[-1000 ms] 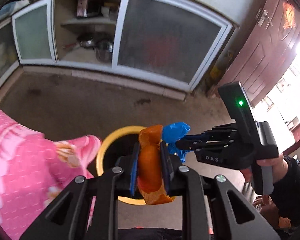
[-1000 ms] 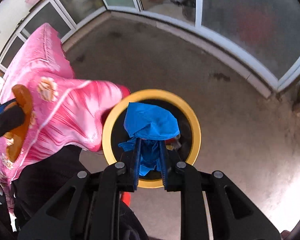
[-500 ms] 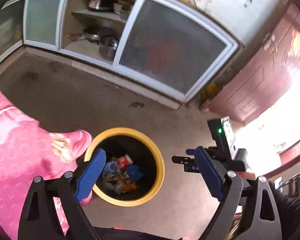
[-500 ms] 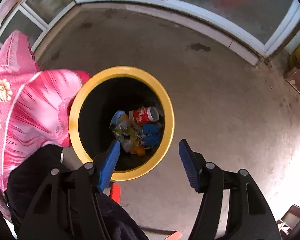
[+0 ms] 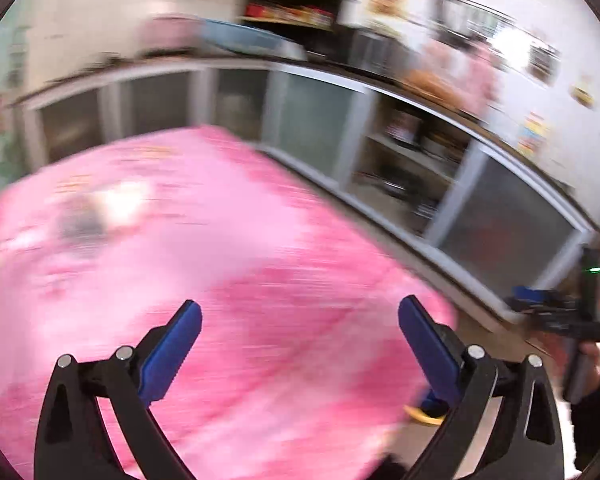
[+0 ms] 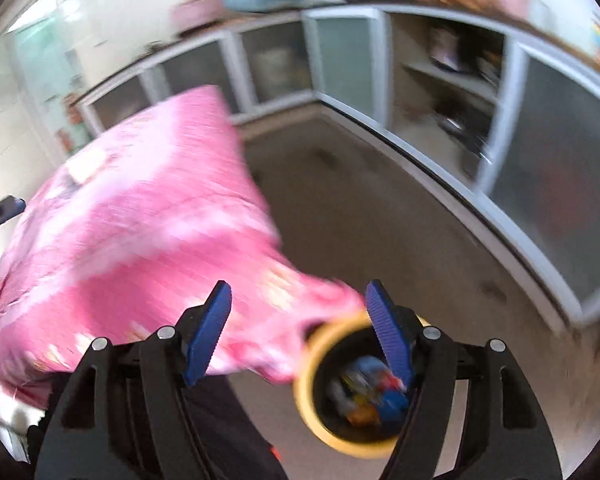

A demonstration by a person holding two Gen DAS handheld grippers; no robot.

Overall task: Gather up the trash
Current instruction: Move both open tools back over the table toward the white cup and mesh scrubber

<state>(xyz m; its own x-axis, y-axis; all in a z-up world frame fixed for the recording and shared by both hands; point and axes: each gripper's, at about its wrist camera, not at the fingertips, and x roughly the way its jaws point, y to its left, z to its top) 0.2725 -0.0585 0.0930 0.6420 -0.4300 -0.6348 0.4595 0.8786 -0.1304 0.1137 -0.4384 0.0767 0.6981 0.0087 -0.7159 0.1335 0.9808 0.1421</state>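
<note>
A yellow-rimmed black bin stands on the floor by the pink-clothed table, with mixed trash lying inside it. My right gripper hangs above the bin's left edge, its jaws opening with nothing between them. Over the pink cloth my left gripper is also opening, wide and empty. Only a sliver of the bin's rim shows there. Some pale, blurred things lie far back on the cloth. Both views are smeared by motion.
Low cabinets with frosted sliding doors run along the walls, one bay open with pots inside. Bare grey floor lies between cabinets and bin. A hand holding the other gripper's handle shows at the right edge.
Both grippers went from shut to open: the orange wrapper and the blue scrap left them and lie in the bin. Both then rose and swung left, the left one over the table.
</note>
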